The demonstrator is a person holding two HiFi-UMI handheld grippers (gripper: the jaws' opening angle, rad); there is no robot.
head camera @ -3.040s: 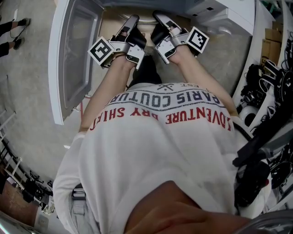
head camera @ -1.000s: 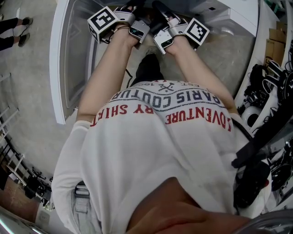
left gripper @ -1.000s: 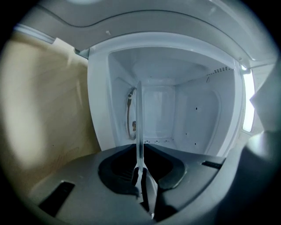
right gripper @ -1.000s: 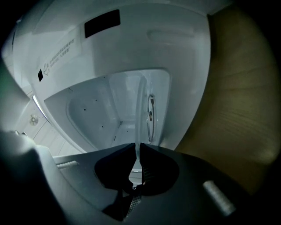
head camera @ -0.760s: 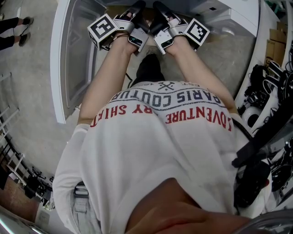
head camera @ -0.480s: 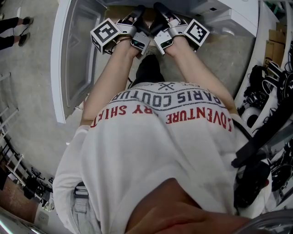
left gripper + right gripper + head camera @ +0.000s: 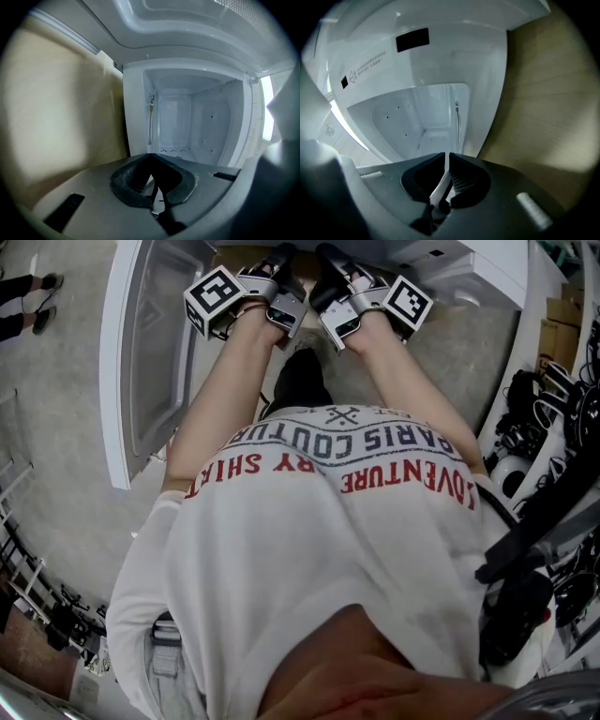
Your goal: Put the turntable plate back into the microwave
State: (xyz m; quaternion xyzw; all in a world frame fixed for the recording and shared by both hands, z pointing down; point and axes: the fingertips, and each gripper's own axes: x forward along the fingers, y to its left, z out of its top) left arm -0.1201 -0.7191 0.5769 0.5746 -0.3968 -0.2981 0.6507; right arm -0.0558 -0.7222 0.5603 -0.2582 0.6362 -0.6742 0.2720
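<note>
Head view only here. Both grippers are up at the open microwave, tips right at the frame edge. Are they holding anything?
Observer: In the right gripper view, the right gripper has its tongs closed on a thin pale edge. It looks like the plate seen edge-on.
Operator: Left one?
Observer: Same for the left gripper. Its tongs are nearly together on a thin edge, aimed at the microwave.
Operator: Inside it yet?
Observer: No. Both gripper views look at the opening from outside, with its white front frame in sight. I can't tell how far the plate's far edge reaches.
</note>
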